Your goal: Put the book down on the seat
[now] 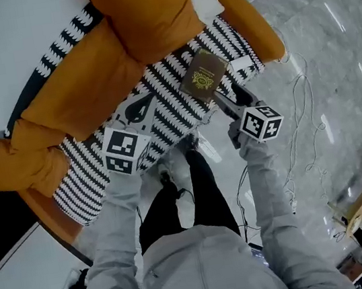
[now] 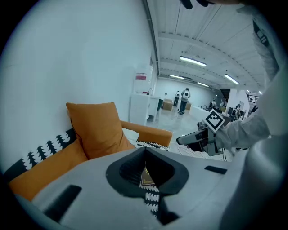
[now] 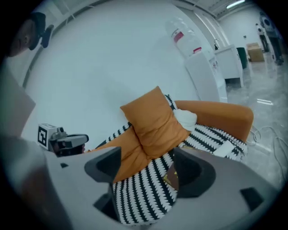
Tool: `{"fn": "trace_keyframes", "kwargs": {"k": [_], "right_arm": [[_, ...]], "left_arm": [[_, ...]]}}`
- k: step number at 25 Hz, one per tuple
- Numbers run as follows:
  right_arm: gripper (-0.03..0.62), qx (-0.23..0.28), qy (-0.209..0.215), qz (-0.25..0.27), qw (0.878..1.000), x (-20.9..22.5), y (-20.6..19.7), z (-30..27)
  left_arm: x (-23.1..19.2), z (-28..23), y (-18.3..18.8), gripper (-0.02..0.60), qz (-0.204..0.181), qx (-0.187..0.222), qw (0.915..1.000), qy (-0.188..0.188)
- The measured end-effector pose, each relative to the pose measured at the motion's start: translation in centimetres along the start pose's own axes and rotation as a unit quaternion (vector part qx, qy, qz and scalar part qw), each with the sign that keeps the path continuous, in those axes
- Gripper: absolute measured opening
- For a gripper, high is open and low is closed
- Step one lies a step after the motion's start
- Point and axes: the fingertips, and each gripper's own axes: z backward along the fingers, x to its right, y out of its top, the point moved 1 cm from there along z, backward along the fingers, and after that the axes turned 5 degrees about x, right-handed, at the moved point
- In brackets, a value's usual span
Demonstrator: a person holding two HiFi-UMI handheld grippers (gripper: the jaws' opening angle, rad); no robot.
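The book [image 1: 204, 75] seems laid on the seat [image 1: 162, 92], the right claw [image 1: 228, 97] spread open beside it, the left claw [image 1: 137, 108] pinched shut and empty, so only withdrawing remains.

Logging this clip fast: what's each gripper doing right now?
Left gripper: tongs shut, holding nothing.
Right gripper: tongs open; the book lies on the seat.
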Motion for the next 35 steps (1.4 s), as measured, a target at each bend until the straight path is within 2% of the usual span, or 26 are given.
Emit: {"fn": "trace_keyframes", "kwargs": {"k": [3, 9, 14, 21, 27, 35], "right_arm": [[0.379, 0.02, 0.01, 0.035, 0.999, -3.9, 1.8, 2.3], [0.379, 0.022, 0.033, 0.099, 0.994, -10.9, 2.5, 6.9], [0.379, 0.046, 0.047, 0.164, 0.984, -16.1, 4.1, 9.8], [0.377, 0.097, 0.06, 0.209, 0.971, -23.1, 6.4, 14.2], [0.376, 0.127, 0.052, 0.239, 0.961, -26.9, 7.5, 17.5], [0.373, 0.142, 0.05, 0.279, 0.948, -30.9, 7.4, 21.3]], "left_arm": [[0.6, 2.8, 0.9, 0.026, -0.006, 0.018, 0.9998, 0.002], [2.1, 8.7, 1.5, 0.026, -0.012, 0.042, 0.9991, 0.001], [2.4, 12.7, 2.7, 0.026, -0.014, 0.066, 0.9977, 0.006], [3.5, 17.4, 4.2, 0.026, -0.031, 0.09, 0.9954, 0.01], [4.7, 20.9, 6.7, 0.026, -0.056, 0.12, 0.9911, 0.015], [6.9, 24.7, 9.4, 0.026, -0.087, 0.153, 0.9843, 0.01]]}}
